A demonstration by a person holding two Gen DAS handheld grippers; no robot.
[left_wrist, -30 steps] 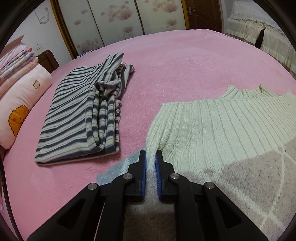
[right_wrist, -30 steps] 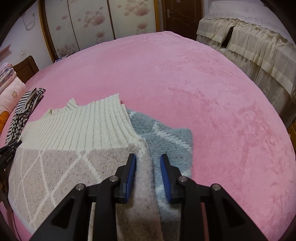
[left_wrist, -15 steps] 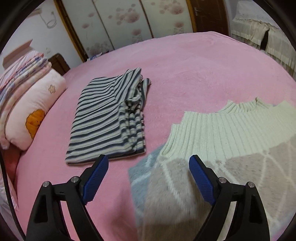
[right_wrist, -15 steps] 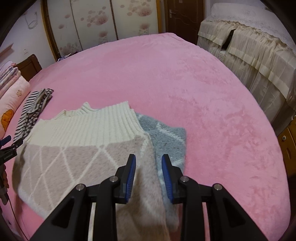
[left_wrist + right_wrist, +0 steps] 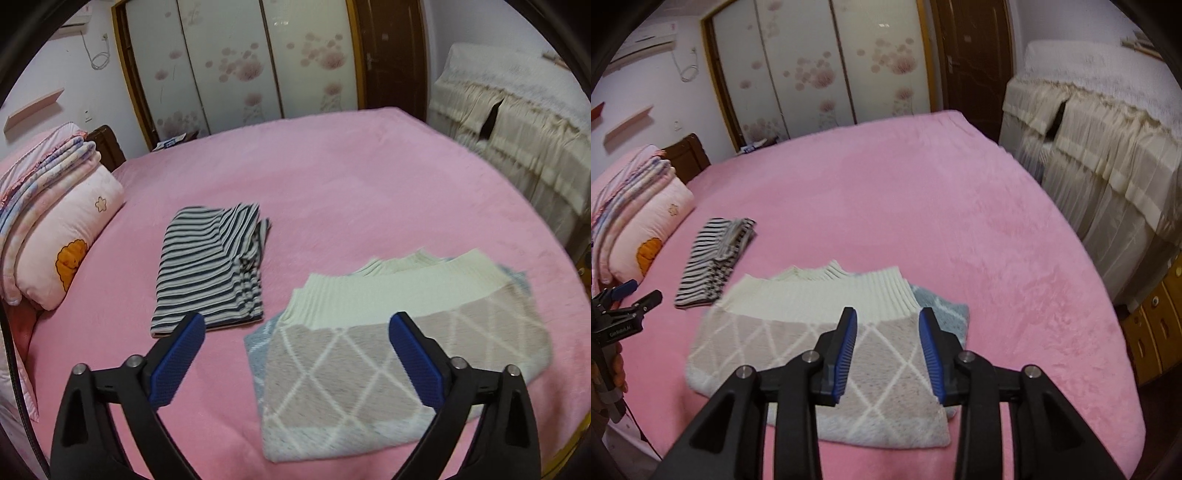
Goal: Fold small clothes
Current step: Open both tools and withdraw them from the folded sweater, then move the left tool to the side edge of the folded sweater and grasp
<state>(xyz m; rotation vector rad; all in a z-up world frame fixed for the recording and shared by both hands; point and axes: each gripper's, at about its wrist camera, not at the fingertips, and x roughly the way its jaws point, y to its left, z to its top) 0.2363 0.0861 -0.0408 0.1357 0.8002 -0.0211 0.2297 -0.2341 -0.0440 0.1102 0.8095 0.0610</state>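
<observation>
A folded knit sweater, cream ribbing over a beige diamond pattern with blue-grey edges, lies flat on the pink bed. My left gripper hovers above its near left part. The jaws are wide apart and still opening, with nothing between them. My right gripper hangs over the sweater's right half. Its jaws are partly apart and opening, and they hold nothing. A folded navy-and-white striped garment lies to the left of the sweater. The left gripper also shows at the left edge of the right wrist view.
A pink pillow and stacked quilts sit at the bed's left end. A cream-covered bed stands to the right, and wooden drawers beside it. Sliding wardrobe doors line the far wall.
Both grippers let go of the sweater and rose away from it. The left jaws went from shut to wide open. The right jaws widened. The sweater now lies flat.
</observation>
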